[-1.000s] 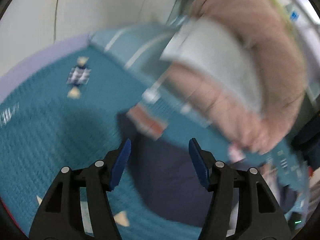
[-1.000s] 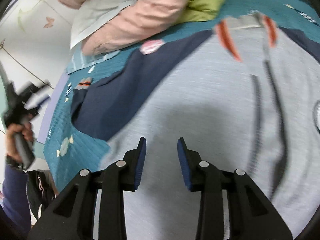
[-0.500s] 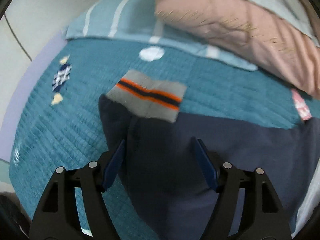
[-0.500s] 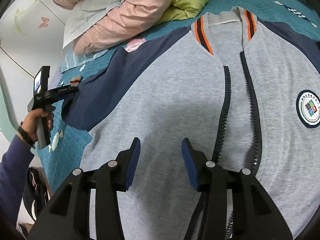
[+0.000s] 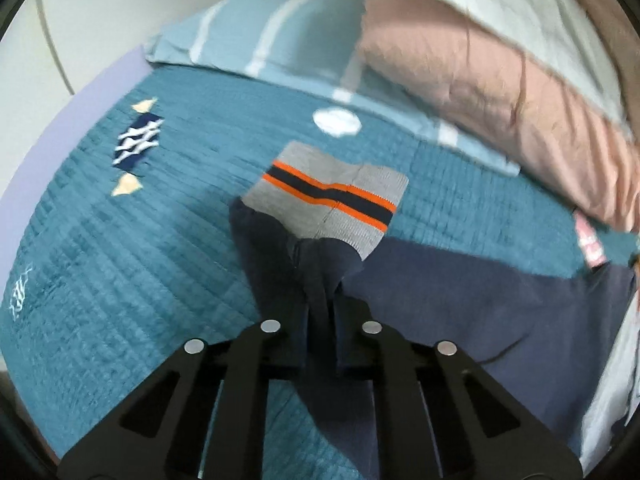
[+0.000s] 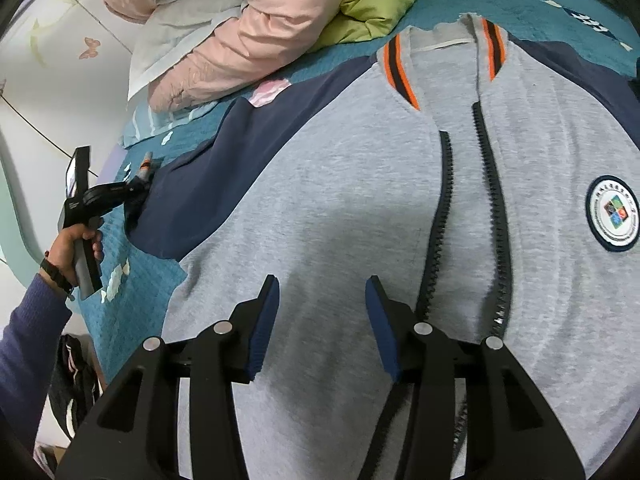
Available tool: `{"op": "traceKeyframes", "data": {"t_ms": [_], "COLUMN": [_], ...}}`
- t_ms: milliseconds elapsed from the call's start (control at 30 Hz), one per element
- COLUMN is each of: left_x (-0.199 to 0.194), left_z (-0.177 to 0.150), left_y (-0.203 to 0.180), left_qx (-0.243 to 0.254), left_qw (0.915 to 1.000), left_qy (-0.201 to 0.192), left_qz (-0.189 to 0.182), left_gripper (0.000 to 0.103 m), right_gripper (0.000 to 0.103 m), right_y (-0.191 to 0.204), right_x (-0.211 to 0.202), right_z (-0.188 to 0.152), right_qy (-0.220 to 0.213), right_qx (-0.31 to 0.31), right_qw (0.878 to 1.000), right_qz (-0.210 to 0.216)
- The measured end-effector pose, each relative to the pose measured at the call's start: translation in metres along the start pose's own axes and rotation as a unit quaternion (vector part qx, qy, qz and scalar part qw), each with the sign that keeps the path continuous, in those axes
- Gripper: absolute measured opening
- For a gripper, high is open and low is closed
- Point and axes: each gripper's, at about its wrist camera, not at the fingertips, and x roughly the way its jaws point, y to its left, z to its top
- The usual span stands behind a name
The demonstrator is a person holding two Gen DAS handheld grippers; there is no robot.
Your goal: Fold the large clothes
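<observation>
Now left tongs [image 5: 320,320] pinch sleeve [image 5: 316,280]; right tongs [image 6: 322,320] agape.

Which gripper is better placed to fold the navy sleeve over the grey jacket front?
Left: the left gripper is shut on the navy sleeve. The right gripper hovers open above the grey jacket front.

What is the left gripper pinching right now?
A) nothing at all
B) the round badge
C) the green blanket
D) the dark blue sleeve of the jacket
D: the left gripper is closed on a bunched fold of the dark blue sleeve, just behind its grey striped cuff.
</observation>
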Motion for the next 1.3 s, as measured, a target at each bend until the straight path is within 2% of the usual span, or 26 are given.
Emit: {"op": "traceKeyframes", "data": {"t_ms": [100, 233, 367, 433, 467, 567, 800, 933, 1067, 1167, 1300], "left_x": [-0.025, -0.086, -0.134, -0.153, -0.158, -0.166, -0.148, -0.126, -0.105, -0.092, -0.095], "left_z": [0.002, 0.004, -0.011, -0.018, -0.023, -0.042, -0.077, -0.094, -0.115, -0.128, -0.140], "left_y": [-0.005, -0.055, -0.131, -0.175, -0.196, -0.256, -0.353, -0.388, -0.427, -0.446, -0.470], "left_qx": [-0.005, 0.058, 0.104, 0.132, 0.144, 0.178, 0.210, 0.210, 0.237, 0.236, 0.248], "left_qw": [0.9994, 0.9916, 0.9761, 0.9646, 0.9581, 0.9439, 0.9269, 0.9246, 0.9256, 0.9251, 0.9142], "left_qy": [-0.027, -0.076, -0.097, -0.099, -0.095, -0.082, -0.028, -0.003, 0.012, 0.024, 0.010], "left_qz": [-0.022, -0.087, -0.164, -0.206, -0.229, -0.266, -0.309, -0.318, -0.295, -0.297, -0.320], "left_gripper": [0.007, 0.007, 0.007, 0.007, 0.007, 0.007, 0.007, 0.007, 0.007, 0.007, 0.007], "right_gripper": [0.044, 0.045, 0.045, 0.045, 0.045, 0.045, 0.048, 0.049, 0.050, 0.051, 0.054], "right_y": [-0.006, -0.025, -0.051, -0.066, -0.071, -0.094, -0.154, -0.177, -0.203, -0.232, -0.282], "right_x": [-0.011, -0.036, -0.070, -0.093, -0.103, -0.140, -0.216, -0.242, -0.264, -0.282, -0.306], "right_z": [-0.001, -0.003, -0.004, -0.004, -0.003, 0.000, 0.006, 0.010, 0.023, 0.038, 0.052], "right_qy": [-0.007, -0.024, -0.045, -0.059, -0.065, -0.083, -0.117, -0.126, -0.137, -0.154, -0.181], "right_qx": [0.004, 0.016, 0.030, 0.035, 0.036, 0.038, 0.042, 0.039, 0.053, 0.081, 0.155], "right_qw": [1.000, 1.000, 0.998, 0.996, 0.996, 0.992, 0.978, 0.973, 0.968, 0.958, 0.942], "right_qz": [0.002, -0.009, -0.033, -0.049, -0.057, -0.090, -0.168, -0.189, -0.206, -0.226, -0.234]}}
